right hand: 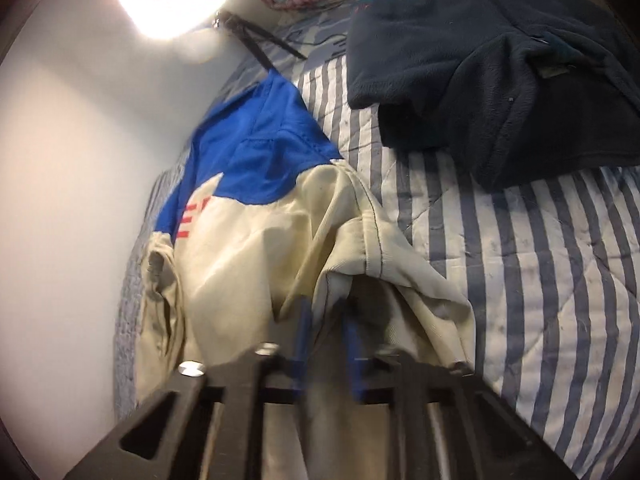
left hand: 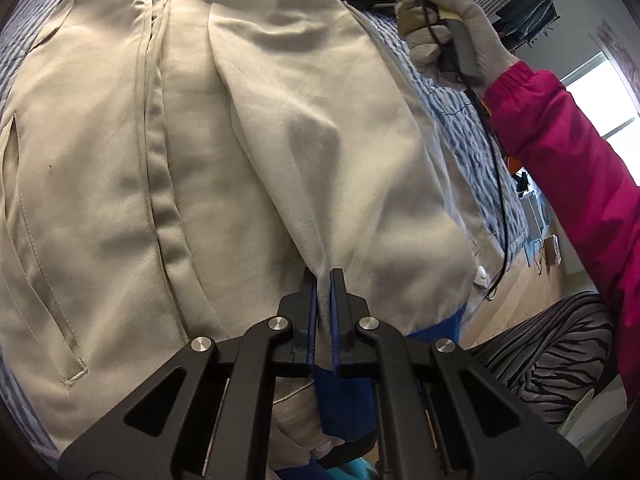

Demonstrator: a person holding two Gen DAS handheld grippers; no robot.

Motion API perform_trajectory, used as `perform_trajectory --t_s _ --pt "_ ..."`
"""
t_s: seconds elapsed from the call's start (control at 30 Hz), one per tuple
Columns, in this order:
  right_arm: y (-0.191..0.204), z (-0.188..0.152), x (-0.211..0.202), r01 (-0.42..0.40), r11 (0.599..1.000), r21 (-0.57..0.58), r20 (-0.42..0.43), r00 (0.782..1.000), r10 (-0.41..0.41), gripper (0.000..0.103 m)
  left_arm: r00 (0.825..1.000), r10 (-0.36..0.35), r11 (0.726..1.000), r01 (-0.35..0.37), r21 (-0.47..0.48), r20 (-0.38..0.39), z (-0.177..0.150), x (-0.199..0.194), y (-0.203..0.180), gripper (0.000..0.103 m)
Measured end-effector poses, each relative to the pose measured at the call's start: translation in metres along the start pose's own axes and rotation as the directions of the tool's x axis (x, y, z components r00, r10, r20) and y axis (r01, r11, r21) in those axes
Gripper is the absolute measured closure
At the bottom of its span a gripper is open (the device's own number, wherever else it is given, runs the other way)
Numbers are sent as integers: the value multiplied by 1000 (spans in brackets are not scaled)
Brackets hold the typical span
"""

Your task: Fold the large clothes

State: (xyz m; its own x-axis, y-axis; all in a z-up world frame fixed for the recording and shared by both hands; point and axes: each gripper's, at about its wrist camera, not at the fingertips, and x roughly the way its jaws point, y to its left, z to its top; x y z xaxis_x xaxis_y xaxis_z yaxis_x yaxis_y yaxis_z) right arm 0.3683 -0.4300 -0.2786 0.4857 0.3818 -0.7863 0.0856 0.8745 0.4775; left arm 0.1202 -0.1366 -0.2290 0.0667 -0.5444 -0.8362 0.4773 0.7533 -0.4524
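Both grippers (left hand: 323,276) (right hand: 326,312) pinching jacket (left hand: 240,140) edges, seemingly

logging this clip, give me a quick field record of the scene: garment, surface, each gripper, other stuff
garment: beige and blue jacket, spread out
surface: striped quilt
left gripper: shut on a jacket fold
right gripper: shut on jacket fabric, view blurred
right hand: gloved, pink sleeve
other: dark fleece on quilt, apart from jacket
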Motion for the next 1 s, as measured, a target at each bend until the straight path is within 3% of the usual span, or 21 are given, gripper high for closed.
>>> perform_trajectory --t_s 0.1,0.23,0.33,0.47,0.53,0.63,0.67,0.77,0.8,0.83,0.87,0.9,1.0 --pt "3 12 -18 49 998 -45 63 997 -46 103 999 -53 999 53 -10 11 3 -12 -4 100" --pt "-24 37 -39 86 996 22 120 989 -88 103 997 -70 998 70 -2 27 5 -20 -9 101" --pt "-42 53 -45 124 990 61 153 979 -132 103 997 -81 997 81 -17 0 2 -12 -6 101" --pt "-57 59 -26 174 980 95 134 973 -186 103 994 -97 995 96 -23 -53 -3 6 -10 101" --pt "-65 53 -22 121 985 123 125 983 -136 102 995 -75 997 74 -11 -67 -6 10 -10 101" --pt "-72 42 -32 -9 990 139 117 993 -7 87 994 -91 995 89 -41 -66 -5 7 -2 101" --pt "-72 38 -40 -24 992 127 126 992 8 77 993 -100 994 96 -49 -69 -4 5 0 101" --pt "-66 24 -74 -83 991 108 141 988 67 75 993 -101 994 98 -54 -63 -2 0 3 101" --pt "-63 16 -89 -109 989 104 147 985 93 74 994 -88 995 86 -46 -58 -2 -2 2 98" --pt "-59 8 -105 -130 987 94 152 982 114 72 996 -77 996 75 -39 -54 -2 -4 1 88" --pt "-55 -1 -118 -137 987 81 157 980 123 72 996 -73 997 72 -38 -50 -4 -5 1 72" --pt "-50 -12 -132 -143 988 67 161 978 130 71 996 -74 996 72 -43 -40 -5 -8 1 66" --pt "-34 -55 -176 -173 984 46 159 974 164 71 999 -38 999 37 -31 -27 -7 -13 5 61"
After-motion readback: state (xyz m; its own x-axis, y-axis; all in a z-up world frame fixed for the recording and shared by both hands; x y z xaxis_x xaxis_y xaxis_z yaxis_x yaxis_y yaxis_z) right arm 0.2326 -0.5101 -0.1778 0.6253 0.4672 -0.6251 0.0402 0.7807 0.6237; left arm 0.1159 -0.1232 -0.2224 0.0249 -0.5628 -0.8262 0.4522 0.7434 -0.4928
